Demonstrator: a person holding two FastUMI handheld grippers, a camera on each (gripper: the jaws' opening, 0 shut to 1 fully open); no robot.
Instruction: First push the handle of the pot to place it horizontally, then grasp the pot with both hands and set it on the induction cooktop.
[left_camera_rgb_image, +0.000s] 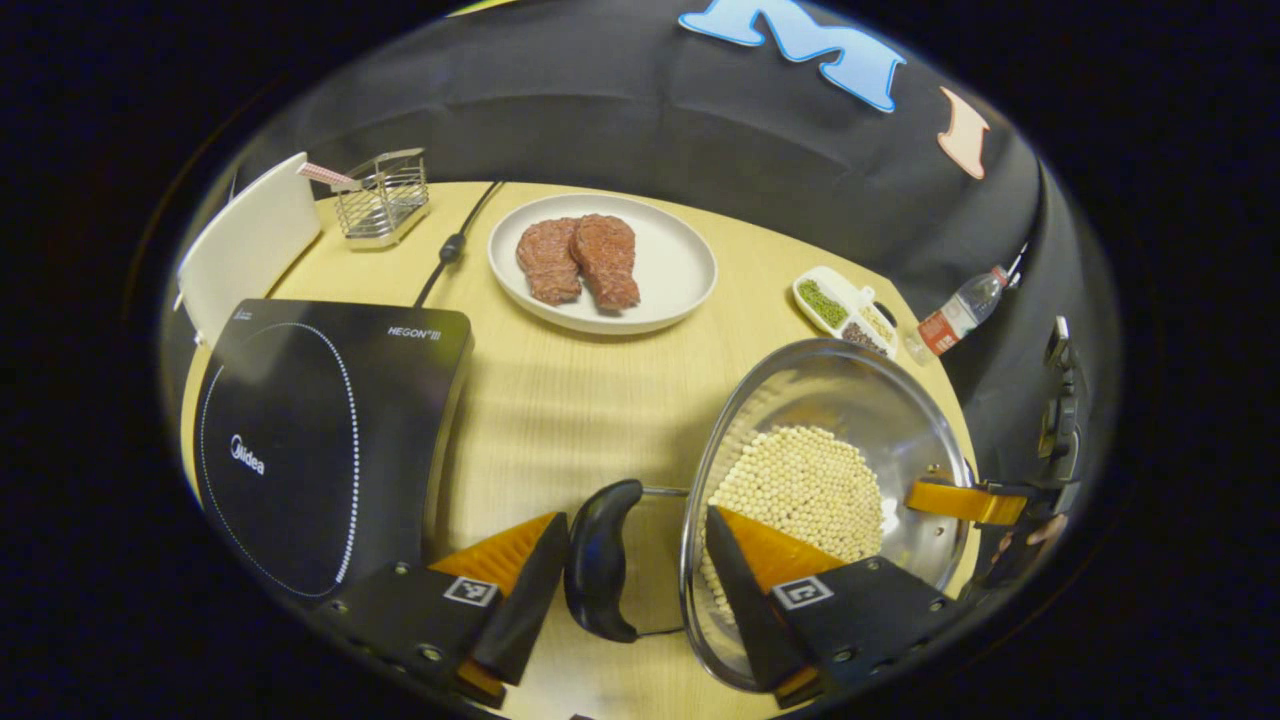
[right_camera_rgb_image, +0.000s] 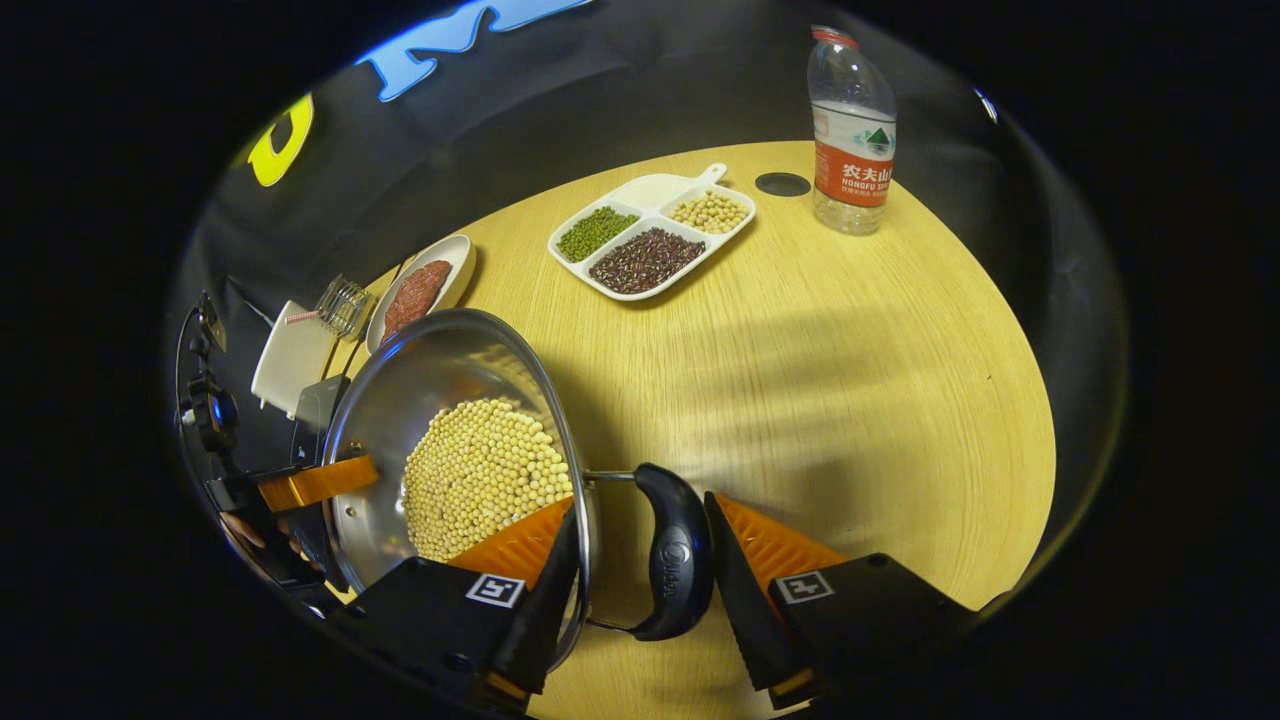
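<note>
A steel pot (left_camera_rgb_image: 830, 385) of pale beans stands on the wooden table, to the right of the black induction cooktop (left_camera_rgb_image: 320, 440). Its near black handle (left_camera_rgb_image: 600, 560) lies level between the fingers of my left gripper (left_camera_rgb_image: 635, 515), which is open; one finger is outside the handle, the other hangs inside the pot's rim. In the right gripper view the pot (right_camera_rgb_image: 430, 365) has a second black handle (right_camera_rgb_image: 675, 565). My right gripper (right_camera_rgb_image: 641, 505) is open around it the same way, one finger inside the rim. Each gripper also appears across the pot from the other.
A white plate of meat (left_camera_rgb_image: 600, 260) sits behind the cooktop, beside its cable (left_camera_rgb_image: 455, 245). A wire basket (left_camera_rgb_image: 385, 195) and a white board (left_camera_rgb_image: 250, 240) stand at the back left. A divided dish of beans (right_camera_rgb_image: 650, 235) and a water bottle (right_camera_rgb_image: 850, 130) stand beyond the pot.
</note>
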